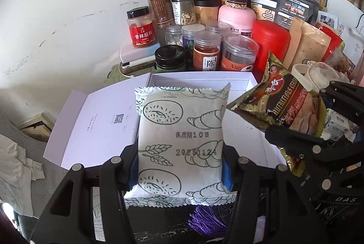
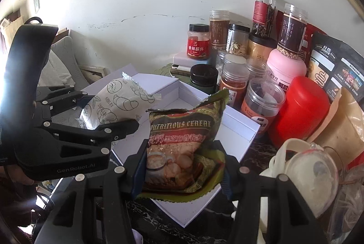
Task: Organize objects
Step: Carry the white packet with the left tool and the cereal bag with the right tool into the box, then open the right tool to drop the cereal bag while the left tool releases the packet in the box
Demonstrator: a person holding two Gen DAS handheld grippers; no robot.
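My left gripper [image 1: 179, 166] is shut on a white bread packet [image 1: 179, 137] printed with croissants and a date, held above an open white box [image 1: 204, 80]. It also shows in the right wrist view [image 2: 118, 105], at the left. My right gripper [image 2: 182, 166] is shut on a green and red cereal packet [image 2: 182, 148] marked "Nutritious Cereal", held over the same box [image 2: 236, 128]. The cereal packet shows in the left wrist view [image 1: 284, 105], to the right of the bread packet.
The box's lid [image 1: 95, 125] lies folded open to the left. Several spice jars [image 1: 207, 52], a pink canister [image 1: 236, 16], a red canister [image 1: 270, 43] and bags [image 1: 284, 2] crowd behind the box against the wall. A clear plastic item [image 2: 311, 173] lies at the right.
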